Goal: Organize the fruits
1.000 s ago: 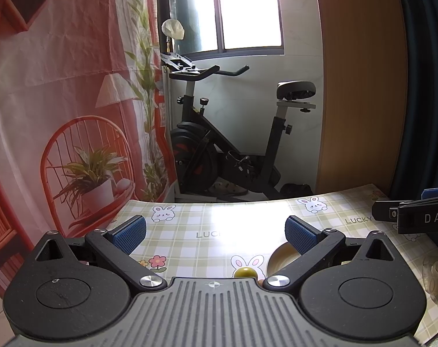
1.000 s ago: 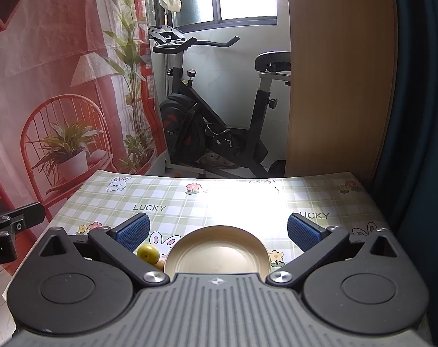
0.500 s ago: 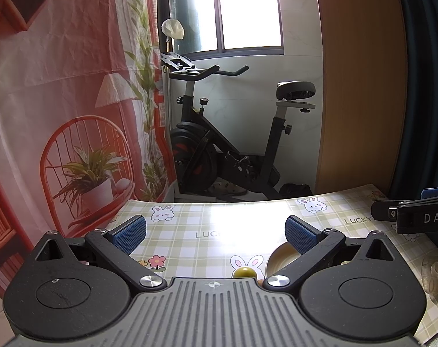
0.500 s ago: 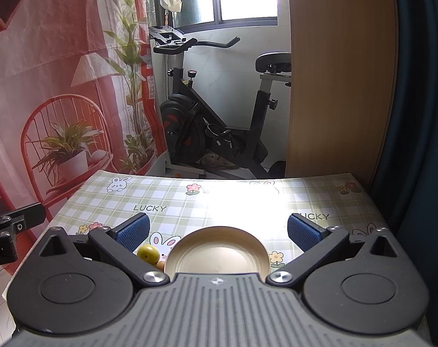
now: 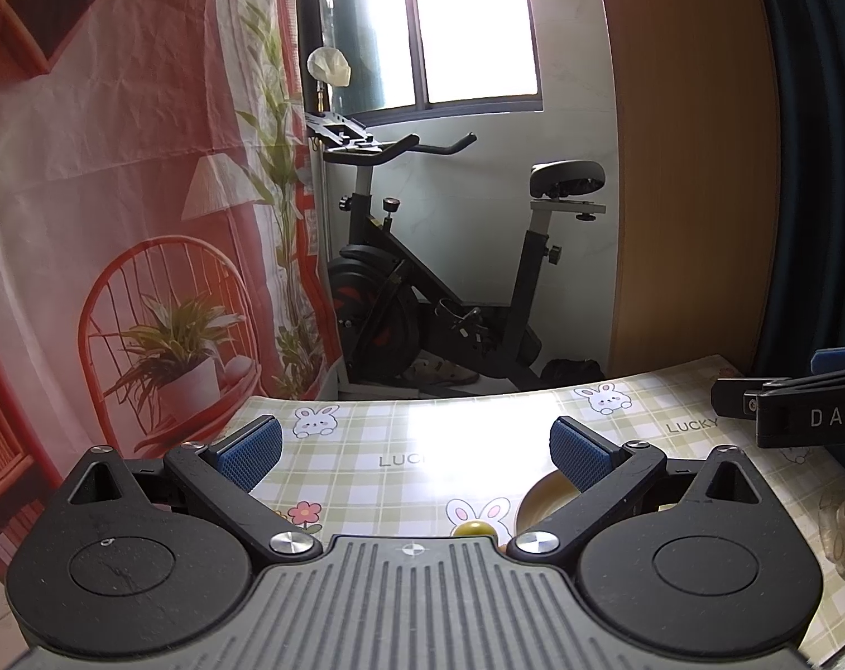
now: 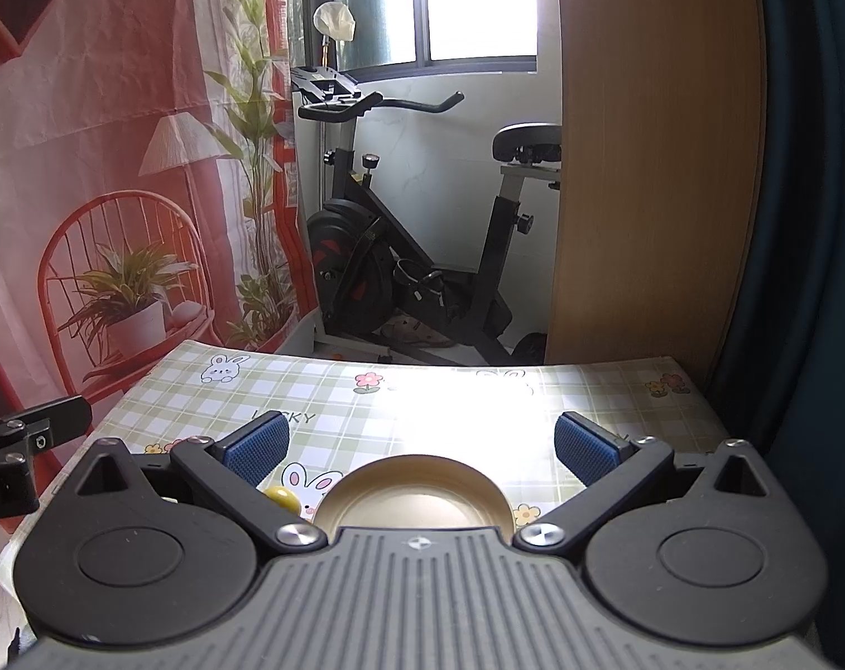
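Observation:
A small yellow-green fruit (image 5: pixel 474 529) lies on the checked tablecloth (image 5: pixel 366 458), low between my left gripper's (image 5: pixel 415 449) open fingers and partly hidden by its body. Right of it shows the edge of a beige plate (image 5: pixel 539 499). In the right wrist view the same plate (image 6: pixel 411 488) sits empty just below my open right gripper (image 6: pixel 421 446), with the yellow fruit (image 6: pixel 282 497) beside its left rim. An orange bit shows next to the fruit, mostly hidden. Each gripper's side shows at the edge of the other's view.
The table's far edge (image 6: pixel 422 360) drops off toward an exercise bike (image 6: pixel 400 257). A red printed curtain (image 5: pixel 115 223) hangs on the left, a wooden panel (image 6: pixel 657 167) and dark curtain on the right. A clear plastic thing (image 5: pixel 841 525) lies at the table's right.

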A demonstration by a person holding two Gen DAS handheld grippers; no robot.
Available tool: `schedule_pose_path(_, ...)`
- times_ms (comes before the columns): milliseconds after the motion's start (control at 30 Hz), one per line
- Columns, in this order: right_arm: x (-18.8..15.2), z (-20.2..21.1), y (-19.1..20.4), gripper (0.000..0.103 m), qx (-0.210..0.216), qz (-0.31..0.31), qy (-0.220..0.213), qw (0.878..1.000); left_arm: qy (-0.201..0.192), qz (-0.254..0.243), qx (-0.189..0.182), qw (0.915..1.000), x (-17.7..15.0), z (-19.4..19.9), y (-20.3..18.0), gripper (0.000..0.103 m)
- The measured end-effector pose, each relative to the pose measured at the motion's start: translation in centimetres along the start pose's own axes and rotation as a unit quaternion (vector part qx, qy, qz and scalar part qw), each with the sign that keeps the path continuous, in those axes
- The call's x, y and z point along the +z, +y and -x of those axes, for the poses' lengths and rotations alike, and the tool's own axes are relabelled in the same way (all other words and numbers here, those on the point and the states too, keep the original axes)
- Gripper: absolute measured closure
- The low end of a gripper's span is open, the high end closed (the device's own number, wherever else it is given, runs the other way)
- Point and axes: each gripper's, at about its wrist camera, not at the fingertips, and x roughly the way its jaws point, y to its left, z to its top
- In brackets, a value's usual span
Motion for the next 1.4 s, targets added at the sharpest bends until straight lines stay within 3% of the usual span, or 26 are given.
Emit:
schedule_pose_path(167,-0.8,-1.2,-0.9,0.000,0.029,-0.021,-0.026,0.999,-0.003,-0.016,0.008,0.9998,-0.6,-1.1,0.0,0.000)
schedule_pose_path(267,-1.4,-2.2,-1.2,0.000,0.023,-0.032,-0.038,0.998,-0.003,-0.029,0.012,0.9995,-1.2,-2.2,0.2,0.000)
schedule_pose_path(467,-3.2,-4.7,-1.5,0.000,0.045,-0.052,-0.038,0.997,-0.019,-0.030,0.024,0.9991,-2.7,-3.5,1.5,0.004)
schedule_pose_path(700,-6.1,-6.9,-1.1,0.000,0.062,-0.063,-0.014,0.996,-0.019,0.008,-0.041,0.9989,-4.9,-4.8,2.9,0.004)
schedule_pose_path(900,-8.4,-7.4,0.5,0.000,0.069,-0.016,0.013,0.997,0.010,0.021,-0.076,0.9969,-6.9,-5.9,2.5,0.008)
schedule_pose_path(1067,-10.4,-7.4,1.1,0.000,0.083,0.015,0.021,0.996,0.049,0.053,-0.125,0.9895,-8.8,-7.5,2.8,0.012)
schedule_pose_path(1267,-12.2,-7.8,0.9,0.002,0.088,0.024,0.040,0.995,0.076,0.064,-0.113,0.9886,-10.3,-8.2,2.6,0.017)
schedule_pose_path(1400,-13.6,-8.3,0.8,0.003,0.097,0.037,0.068,0.992,0.085,0.043,-0.118,0.9885,-10.6,-8.4,2.1,0.017)
